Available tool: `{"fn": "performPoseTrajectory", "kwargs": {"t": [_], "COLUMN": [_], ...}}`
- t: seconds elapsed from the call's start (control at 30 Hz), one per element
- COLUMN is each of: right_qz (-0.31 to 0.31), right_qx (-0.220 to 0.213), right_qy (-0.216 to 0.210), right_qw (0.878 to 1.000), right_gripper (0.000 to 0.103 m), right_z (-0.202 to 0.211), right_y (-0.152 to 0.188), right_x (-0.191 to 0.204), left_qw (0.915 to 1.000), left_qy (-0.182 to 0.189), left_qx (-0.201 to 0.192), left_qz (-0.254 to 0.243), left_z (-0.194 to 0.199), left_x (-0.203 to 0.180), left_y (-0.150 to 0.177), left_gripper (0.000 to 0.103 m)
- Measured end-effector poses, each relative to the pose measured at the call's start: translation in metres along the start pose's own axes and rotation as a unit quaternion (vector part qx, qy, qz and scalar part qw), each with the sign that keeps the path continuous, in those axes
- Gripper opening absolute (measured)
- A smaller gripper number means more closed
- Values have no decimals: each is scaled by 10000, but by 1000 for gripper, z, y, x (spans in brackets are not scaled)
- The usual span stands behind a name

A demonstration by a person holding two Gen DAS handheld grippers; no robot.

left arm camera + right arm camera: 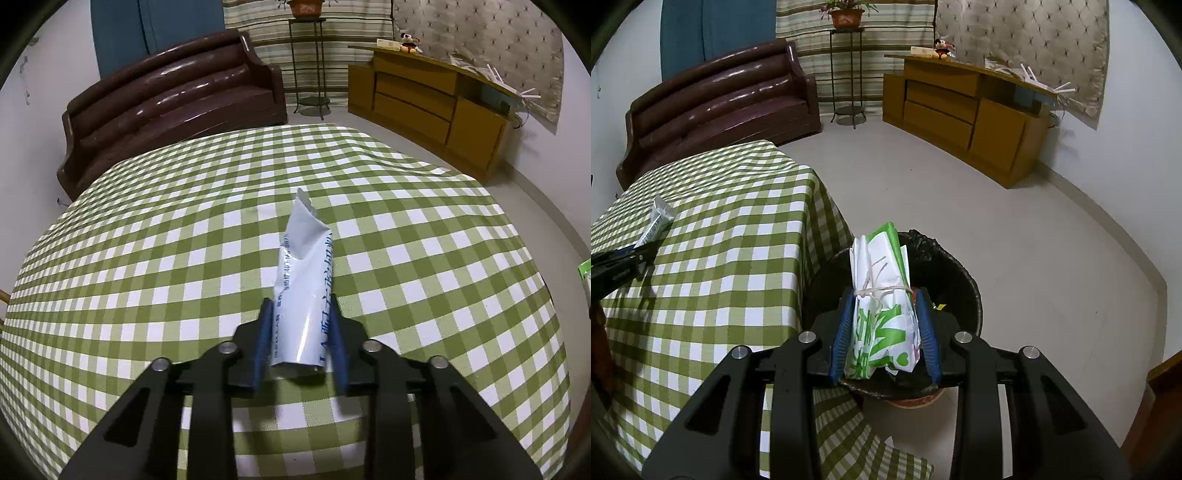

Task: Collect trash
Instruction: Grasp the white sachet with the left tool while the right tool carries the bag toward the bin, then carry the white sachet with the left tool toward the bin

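Right hand-held gripper (pixel 885 332) clamps bundle (pixel 882 295) above bin (pixel 960 280); left (pixel 301 343) grips tube (pixel 304 280).

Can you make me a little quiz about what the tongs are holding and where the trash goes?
1. True or false: the left tongs hold a white tube above the checked table.
2. What do the right tongs hold? A) a bottle B) a green and white bag tied with string C) a spoon
3. Fill in: the right tongs are over the black-lined ____.

Key: 1 true. 2 B. 3 bin, which stands on the floor beside the table.
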State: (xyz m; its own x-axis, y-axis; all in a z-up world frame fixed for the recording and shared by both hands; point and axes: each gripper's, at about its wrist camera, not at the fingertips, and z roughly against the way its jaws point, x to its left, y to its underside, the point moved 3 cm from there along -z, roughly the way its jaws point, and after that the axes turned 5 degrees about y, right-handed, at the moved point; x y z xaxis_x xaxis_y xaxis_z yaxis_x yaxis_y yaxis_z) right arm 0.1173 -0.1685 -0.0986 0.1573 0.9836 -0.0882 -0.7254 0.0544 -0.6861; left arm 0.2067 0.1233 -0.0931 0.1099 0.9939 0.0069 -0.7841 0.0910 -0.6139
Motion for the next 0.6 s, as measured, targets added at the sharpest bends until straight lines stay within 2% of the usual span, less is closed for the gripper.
{"fn": "performPoseTrajectory", "kwargs": {"t": [0.17,0.6], "right_qz": [-5,-3], "right_qx": [0,0], "right_qy": [1,0], "right_qw": [10000,10000], "right_gripper": [32,32], "right_z": [0,0], "right_y": [0,0], "right_x": [0,-1], "left_qw": [10000,9999], "left_qy": [-12,-44], "left_qx": [-54,-79], "left_qz": [-32,-68], "left_z": [2,6], "left_x": [-4,-14], "left_y": [2,4], "left_gripper": [18,13]}}
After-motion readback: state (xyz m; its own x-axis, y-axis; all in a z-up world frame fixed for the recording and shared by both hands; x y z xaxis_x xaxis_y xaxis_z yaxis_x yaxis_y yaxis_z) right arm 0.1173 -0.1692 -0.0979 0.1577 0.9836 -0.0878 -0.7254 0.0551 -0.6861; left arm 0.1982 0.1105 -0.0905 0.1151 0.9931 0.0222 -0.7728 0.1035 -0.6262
